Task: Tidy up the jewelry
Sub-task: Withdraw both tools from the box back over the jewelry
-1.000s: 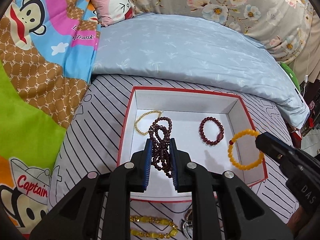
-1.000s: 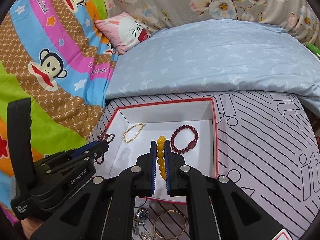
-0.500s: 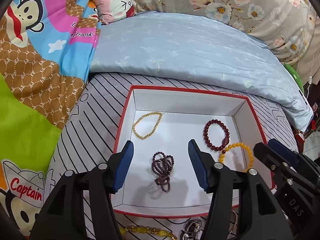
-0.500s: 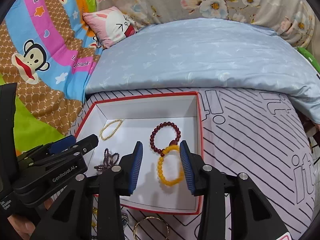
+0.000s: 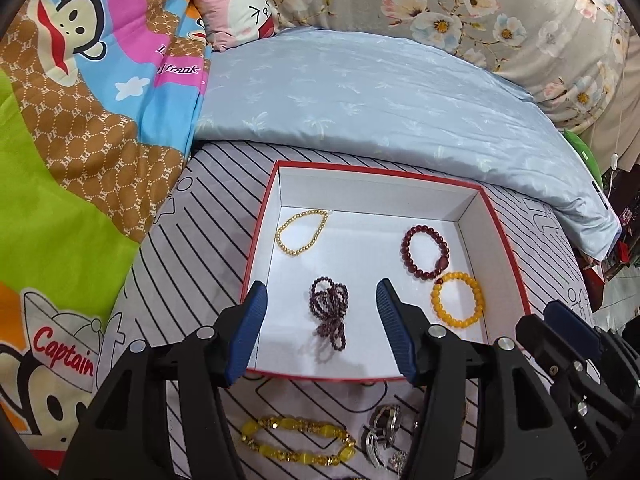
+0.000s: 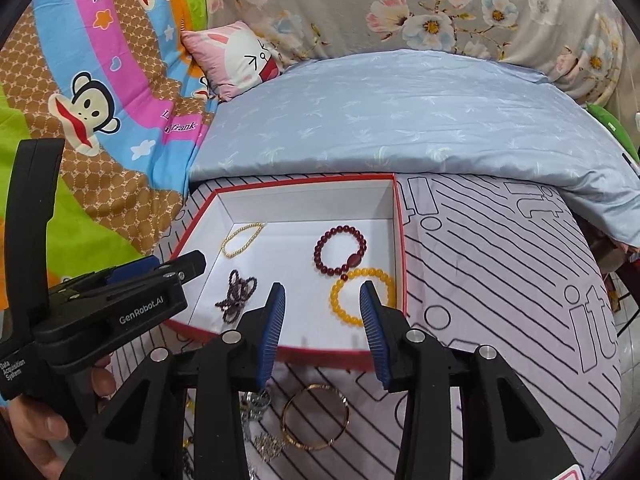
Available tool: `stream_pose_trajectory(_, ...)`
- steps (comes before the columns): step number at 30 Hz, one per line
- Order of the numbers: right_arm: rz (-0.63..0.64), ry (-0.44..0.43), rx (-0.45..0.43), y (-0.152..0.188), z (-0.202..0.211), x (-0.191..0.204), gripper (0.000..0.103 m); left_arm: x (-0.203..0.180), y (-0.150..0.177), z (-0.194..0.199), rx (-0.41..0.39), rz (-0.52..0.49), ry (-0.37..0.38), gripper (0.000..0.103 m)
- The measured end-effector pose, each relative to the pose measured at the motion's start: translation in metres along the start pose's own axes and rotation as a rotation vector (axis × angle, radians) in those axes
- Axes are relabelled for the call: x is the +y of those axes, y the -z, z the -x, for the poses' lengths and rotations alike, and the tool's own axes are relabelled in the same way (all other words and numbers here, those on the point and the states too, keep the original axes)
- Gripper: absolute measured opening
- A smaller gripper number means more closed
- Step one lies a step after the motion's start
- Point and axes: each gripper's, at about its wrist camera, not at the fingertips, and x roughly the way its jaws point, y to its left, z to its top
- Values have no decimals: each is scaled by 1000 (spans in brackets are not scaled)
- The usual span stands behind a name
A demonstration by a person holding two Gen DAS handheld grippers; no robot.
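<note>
Four bead pieces already in the red-rimmed white cardboard box [image 5: 470, 206]; yellow faceted-bead bracelet [image 5: 298, 440], thin gold bangle [image 6: 316, 416] and silver pieces outside its near edge; left gripper [image 5: 320, 328] and right gripper [image 6: 322, 320] both spread, empty.

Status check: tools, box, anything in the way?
Both tools open, left tool, right tool. Four bracelets in box. More jewelry outside. Nothing blocking.

black plastic left gripper [image 5: 320, 320], ribbed blue pads, silver screws, white "genrobot.ai" lettering on its side
</note>
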Motion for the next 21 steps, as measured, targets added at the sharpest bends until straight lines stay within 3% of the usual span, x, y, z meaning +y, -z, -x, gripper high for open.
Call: stream_pose_trajectory(21,-31,27,58,77,41,-13,39,26,74,52,24,19,-15,54)
